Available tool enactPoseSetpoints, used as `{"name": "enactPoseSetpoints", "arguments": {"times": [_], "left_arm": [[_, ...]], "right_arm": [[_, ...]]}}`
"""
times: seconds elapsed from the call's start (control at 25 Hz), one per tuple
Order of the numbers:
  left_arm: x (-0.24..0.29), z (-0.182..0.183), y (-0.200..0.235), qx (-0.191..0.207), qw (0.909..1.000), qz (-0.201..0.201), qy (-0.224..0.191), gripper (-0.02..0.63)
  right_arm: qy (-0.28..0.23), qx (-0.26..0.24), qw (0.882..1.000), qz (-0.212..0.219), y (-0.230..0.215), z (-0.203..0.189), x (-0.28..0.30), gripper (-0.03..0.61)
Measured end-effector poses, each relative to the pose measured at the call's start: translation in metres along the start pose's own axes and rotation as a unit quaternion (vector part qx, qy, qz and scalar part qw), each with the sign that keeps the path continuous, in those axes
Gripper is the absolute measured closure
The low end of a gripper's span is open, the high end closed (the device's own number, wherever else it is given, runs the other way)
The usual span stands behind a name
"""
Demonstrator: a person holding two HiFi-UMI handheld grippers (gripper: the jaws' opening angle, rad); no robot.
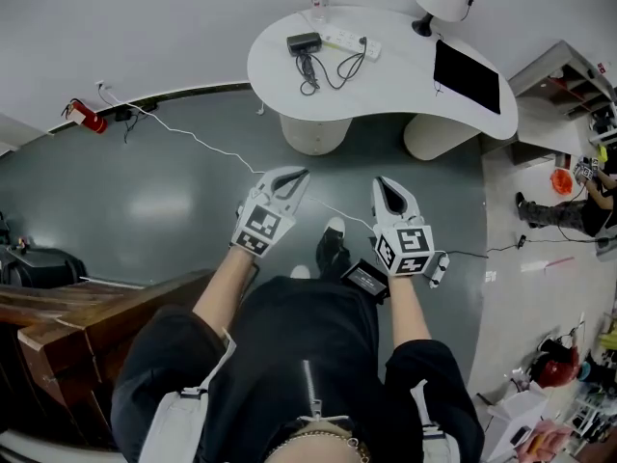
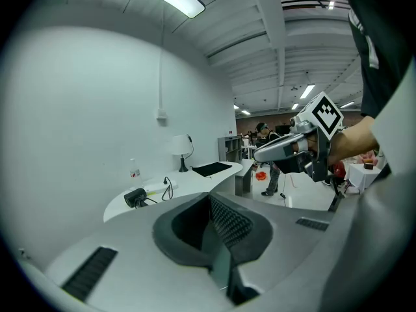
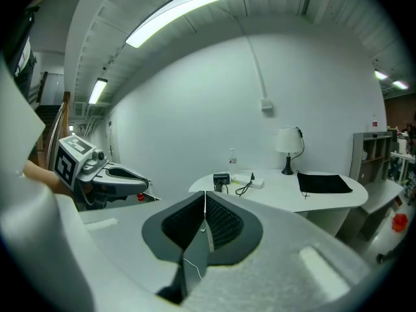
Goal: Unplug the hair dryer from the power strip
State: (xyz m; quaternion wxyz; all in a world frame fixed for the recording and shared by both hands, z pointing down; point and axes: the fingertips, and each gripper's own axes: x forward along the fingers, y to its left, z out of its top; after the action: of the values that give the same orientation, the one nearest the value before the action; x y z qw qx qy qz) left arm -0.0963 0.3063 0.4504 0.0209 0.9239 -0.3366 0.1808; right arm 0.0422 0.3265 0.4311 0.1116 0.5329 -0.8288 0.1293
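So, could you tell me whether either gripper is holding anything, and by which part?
Nothing is held: the left gripper and right gripper both have jaws shut and empty, well short of the hair dryer.

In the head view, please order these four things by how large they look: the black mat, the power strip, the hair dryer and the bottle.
1. The black mat, clearly largest.
2. The power strip.
3. The hair dryer and the bottle look about alike, so they stay unranked.
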Motion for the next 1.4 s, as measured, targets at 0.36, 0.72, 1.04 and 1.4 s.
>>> {"name": "enactPoseSetpoints", "arguments": {"times": [0.36, 0.72, 1.04, 1.4], "left_arm": [[0.057, 0.022, 0.031, -0.01, 0.9997, 0.022, 0.01, 0.6], [0.109, 0.038, 0.049, -0.014, 0.9987, 0.043, 0.022, 0.6], [0.137, 0.042, 0.065, -0.018, 0.9972, 0.067, 0.027, 0.6], [0.158, 0.046, 0.083, -0.024, 0.9966, 0.074, 0.026, 0.6]], "right_arm": [[0.005, -0.004, 0.999, 0.032, -0.049, 0.027, 0.05, 0.574], [0.009, -0.002, 0.998, 0.067, -0.095, 0.04, 0.089, 0.574], [0.011, -0.01, 0.996, 0.092, -0.119, 0.046, 0.114, 0.574], [0.015, -0.013, 0.995, 0.102, -0.13, 0.052, 0.133, 0.574]]}}
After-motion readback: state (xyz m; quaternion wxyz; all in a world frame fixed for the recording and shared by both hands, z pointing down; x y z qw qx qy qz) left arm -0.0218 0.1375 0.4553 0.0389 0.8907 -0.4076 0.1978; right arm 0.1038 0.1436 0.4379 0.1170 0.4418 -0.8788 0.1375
